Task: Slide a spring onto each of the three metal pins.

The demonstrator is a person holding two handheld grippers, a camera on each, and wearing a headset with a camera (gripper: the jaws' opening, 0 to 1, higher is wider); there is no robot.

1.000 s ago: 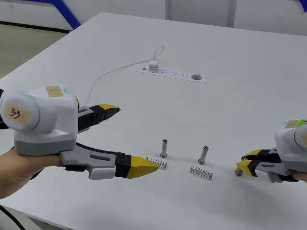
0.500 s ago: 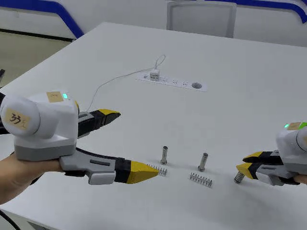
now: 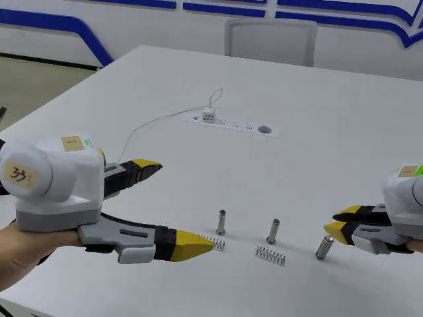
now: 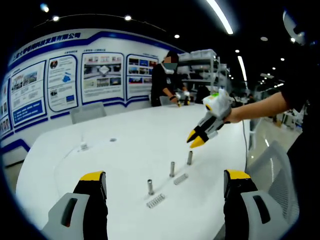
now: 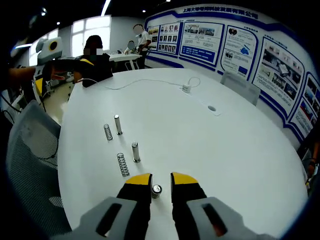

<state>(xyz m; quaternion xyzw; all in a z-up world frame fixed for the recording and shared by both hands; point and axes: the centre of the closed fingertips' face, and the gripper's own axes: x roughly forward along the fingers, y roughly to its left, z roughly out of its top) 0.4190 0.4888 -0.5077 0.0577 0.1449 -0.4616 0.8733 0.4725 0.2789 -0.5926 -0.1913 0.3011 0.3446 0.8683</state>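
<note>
Handheld grippers at a white table [image 3: 297, 165]; one sprung pin [image 3: 322, 246] of three done.
Left gripper [image 3: 183, 205], spread wide, has a tip beside a loose spring [image 3: 213, 242], lower centre; right gripper [image 3: 336, 223], slightly parted, sits by the sprung pin, lower right. Best to pinch the spring lightly mid-length.

handwritten "33" on tan sticker [image 3: 22, 175], on the left hand-held gripper [image 3: 185, 205], wall posters [image 5: 235, 45] illegible
</note>
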